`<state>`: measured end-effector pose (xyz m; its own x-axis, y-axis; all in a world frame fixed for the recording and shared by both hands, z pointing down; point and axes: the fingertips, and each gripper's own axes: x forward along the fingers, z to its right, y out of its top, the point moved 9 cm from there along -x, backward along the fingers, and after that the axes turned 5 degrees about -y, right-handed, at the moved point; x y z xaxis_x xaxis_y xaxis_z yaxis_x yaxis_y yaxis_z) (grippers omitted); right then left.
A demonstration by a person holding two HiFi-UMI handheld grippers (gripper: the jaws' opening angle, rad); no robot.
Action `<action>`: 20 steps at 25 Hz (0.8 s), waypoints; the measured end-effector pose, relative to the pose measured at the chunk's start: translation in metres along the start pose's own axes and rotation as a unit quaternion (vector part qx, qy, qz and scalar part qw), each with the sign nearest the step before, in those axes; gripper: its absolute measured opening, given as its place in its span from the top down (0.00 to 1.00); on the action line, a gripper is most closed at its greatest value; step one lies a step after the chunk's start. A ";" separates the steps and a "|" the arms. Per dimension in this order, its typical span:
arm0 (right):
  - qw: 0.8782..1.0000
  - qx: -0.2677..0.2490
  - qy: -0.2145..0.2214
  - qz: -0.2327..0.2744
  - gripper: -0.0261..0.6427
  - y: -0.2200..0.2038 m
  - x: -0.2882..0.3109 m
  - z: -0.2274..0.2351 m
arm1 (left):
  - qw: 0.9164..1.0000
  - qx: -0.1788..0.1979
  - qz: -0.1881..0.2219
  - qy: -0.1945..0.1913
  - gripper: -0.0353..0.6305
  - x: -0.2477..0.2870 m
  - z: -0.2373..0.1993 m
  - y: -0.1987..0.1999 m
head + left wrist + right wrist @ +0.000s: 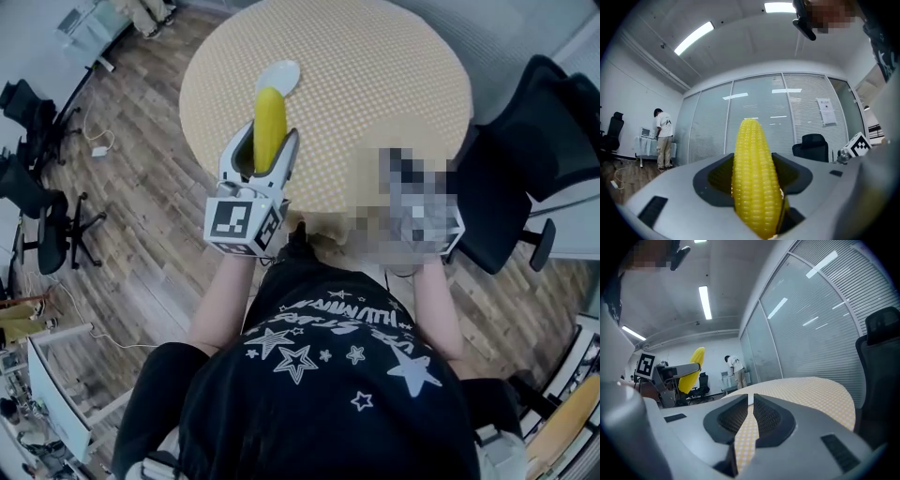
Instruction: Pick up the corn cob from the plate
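My left gripper (269,142) is shut on the yellow corn cob (269,127), which lies lengthways between its jaws and sticks out past the tips. It is held in the air over the near-left part of the round checked table (394,84). The empty white plate (278,77) lies on the table just beyond the cob's tip. In the left gripper view the corn cob (754,183) fills the gap between the pads. My right gripper (751,401) has its jaws together with nothing between them; in the head view a mosaic patch hides most of it. Its camera also shows the corn cob (693,366) off to the left.
A black office chair (525,159) stands against the table's right side. More black chairs (37,187) and a cable lie on the wooden floor at left. A person (663,138) stands far off by a glass wall with blinds (801,117).
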<state>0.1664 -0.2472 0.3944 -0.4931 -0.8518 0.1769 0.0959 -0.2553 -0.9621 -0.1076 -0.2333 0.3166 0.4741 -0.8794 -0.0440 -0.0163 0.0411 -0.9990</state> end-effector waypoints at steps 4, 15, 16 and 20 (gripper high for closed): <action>1.000 0.000 0.016 -0.005 0.89 -0.012 -0.035 0.000 | 1.000 -0.001 -0.010 0.019 0.58 -0.022 0.025 -0.014; 0.998 0.006 0.066 -0.013 0.90 -0.028 -0.110 0.016 | 0.997 0.000 -0.005 0.072 0.57 -0.089 0.099 -0.016; 0.997 0.007 0.070 -0.013 0.90 -0.030 -0.113 0.016 | 0.997 -0.004 -0.003 0.077 0.57 -0.094 0.103 -0.016; 0.996 0.017 0.080 -0.025 0.90 -0.039 -0.121 0.012 | 0.997 0.010 -0.006 0.078 0.57 -0.109 0.121 -0.010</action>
<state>0.2331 -0.1395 0.4126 -0.6289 -0.7550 0.1858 0.0965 -0.3130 -0.9448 -0.0528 -0.0810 0.3318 0.3309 -0.9431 -0.0342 0.0069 0.0387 -0.9992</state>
